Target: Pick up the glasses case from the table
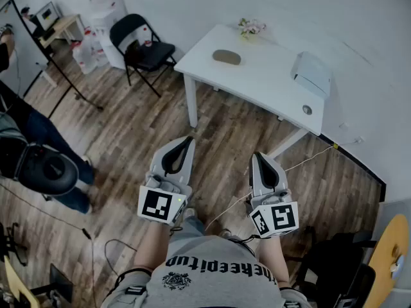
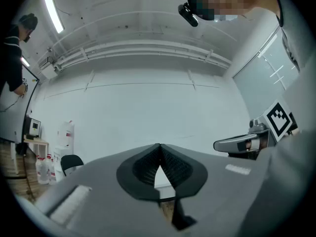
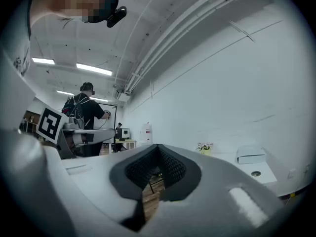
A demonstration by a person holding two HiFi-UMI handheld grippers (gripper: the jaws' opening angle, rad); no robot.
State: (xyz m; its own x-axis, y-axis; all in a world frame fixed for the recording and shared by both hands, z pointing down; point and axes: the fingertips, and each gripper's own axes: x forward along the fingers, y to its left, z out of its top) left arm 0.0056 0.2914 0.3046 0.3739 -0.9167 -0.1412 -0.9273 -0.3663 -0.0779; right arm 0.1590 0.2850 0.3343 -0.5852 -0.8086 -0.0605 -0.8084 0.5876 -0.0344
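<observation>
The glasses case [image 1: 227, 57], a brownish oval, lies flat on the white tabletop [image 1: 263, 82], in its far left part, with bare surface all round it. Nothing touches it. Behind it, at the far edge by the wall, sits a small bunch of flowers [image 1: 250, 26]. Towards the right end of the tabletop rests a white box [image 1: 313, 74], well apart from the case, and nearer the front corner there is a small round thing [image 1: 307, 110], too small to make out.

Just left of the tabletop a black folding chair [image 1: 144, 47] stands on the wooden floor [image 1: 128, 127]. A pale cable [image 1: 308, 160] trails across the boards below the right end of the tabletop. At the left edge of the head view a person in dark clothes [image 1: 32, 133] stands on the floor.

Both grippers are held side by side over the floor, close to the wearer's body and well short of the tabletop, pointing roughly towards it. The left gripper [image 1: 189, 140] has its jaws closed, the ribbed pads meeting at the tips with nothing between them. The right gripper [image 1: 257, 155] is closed too and empty, its pads together at the tips; through the small gap below them only floorboards show
</observation>
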